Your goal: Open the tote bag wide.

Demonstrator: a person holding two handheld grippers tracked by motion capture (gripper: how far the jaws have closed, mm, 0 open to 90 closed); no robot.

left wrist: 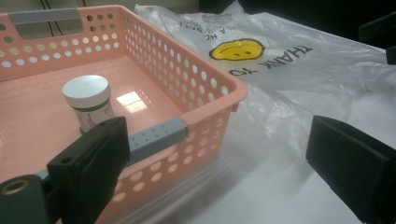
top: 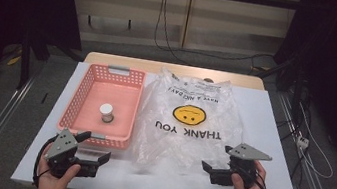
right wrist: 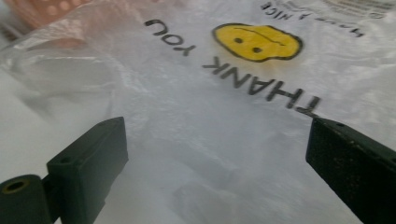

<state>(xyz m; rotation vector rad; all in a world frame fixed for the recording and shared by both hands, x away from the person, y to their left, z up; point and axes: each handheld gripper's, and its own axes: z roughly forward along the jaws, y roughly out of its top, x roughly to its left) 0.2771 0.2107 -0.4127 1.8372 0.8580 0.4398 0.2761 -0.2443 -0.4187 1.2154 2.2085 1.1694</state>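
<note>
A white table [top: 271, 140] fills a dark room. On it, a pink basket [top: 86, 93] holds one upright white-lidded jar [top: 106, 113]; just right lies a clear plastic bag [top: 192, 123]. Nearer the person than the basket, the left gripper [top: 95, 148] and right gripper [top: 217, 161] gape empty.

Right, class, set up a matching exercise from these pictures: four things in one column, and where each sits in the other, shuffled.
Things:
1. jar
2. basket
3. bag
4. right gripper

Places:
A. at the bag's near edge
B. flat on the table, right of the basket
C. inside the basket
D. on the table's left half

Pairs: 1-C, 2-D, 3-B, 4-A
</note>
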